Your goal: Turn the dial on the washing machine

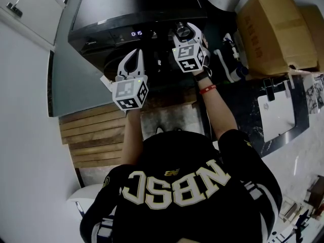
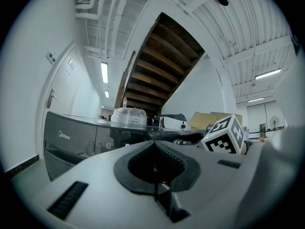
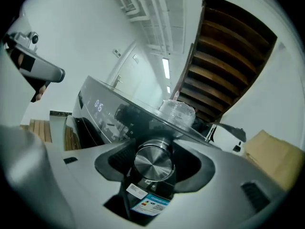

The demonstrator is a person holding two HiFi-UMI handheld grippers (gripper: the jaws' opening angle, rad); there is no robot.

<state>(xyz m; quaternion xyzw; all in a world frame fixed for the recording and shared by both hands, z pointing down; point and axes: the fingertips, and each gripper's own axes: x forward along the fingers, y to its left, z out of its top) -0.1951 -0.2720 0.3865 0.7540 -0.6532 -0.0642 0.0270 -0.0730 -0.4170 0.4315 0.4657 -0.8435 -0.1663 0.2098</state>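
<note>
A dark washing machine (image 1: 131, 6) stands in front of me, its lit display (image 1: 136, 33) left of the metal dial (image 1: 183, 31). My right gripper (image 1: 185, 30) is shut on the dial. In the right gripper view the brushed-steel dial (image 3: 153, 161) sits between the two pads (image 3: 119, 157), with a label sticker below it. My left gripper (image 1: 135, 53) hangs shut and empty, lower and to the left of the dial, in front of the machine's door. In the left gripper view its jaws meet with nothing between them, and the machine's front (image 2: 71, 137) lies beyond.
A cardboard box (image 1: 276, 29) stands right of the machine. Wooden planks (image 1: 93, 135) lie on the floor at the left, below a white door (image 1: 25, 14). A plastic-wrapped container (image 3: 177, 112) rests on the machine's top. A dark staircase (image 2: 162, 66) rises overhead.
</note>
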